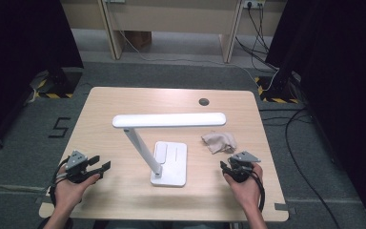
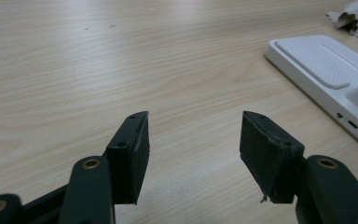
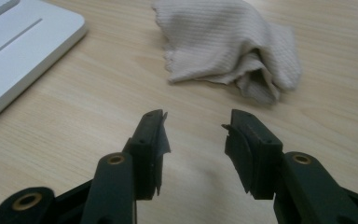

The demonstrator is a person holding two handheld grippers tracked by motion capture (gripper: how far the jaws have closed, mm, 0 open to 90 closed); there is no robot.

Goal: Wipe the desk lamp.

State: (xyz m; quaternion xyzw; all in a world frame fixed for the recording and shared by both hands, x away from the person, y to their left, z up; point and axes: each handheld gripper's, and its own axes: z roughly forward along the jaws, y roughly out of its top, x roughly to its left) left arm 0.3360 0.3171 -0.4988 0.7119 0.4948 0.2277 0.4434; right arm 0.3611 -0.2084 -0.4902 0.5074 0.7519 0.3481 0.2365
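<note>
Two pairs of jaws stand spread and empty. The right gripper [image 3: 195,122] points at the crumpled beige ribbed cloth [image 3: 233,46], which lies on the pale wooden surface [image 1: 124,100] just ahead of its jaws, apart from them. My guess is the cloth is the target; a shallow pinch could catch one loose fold and let the rest trail. The left gripper [image 2: 193,126] faces bare wood, with the white desk lamp's flat base [image 2: 326,70] off to its right. Swinging inward risks knocking that base or the slanted stem [image 1: 143,152]. Open room lies ahead of the left jaws; the near surface edge sits behind both hands.
</note>
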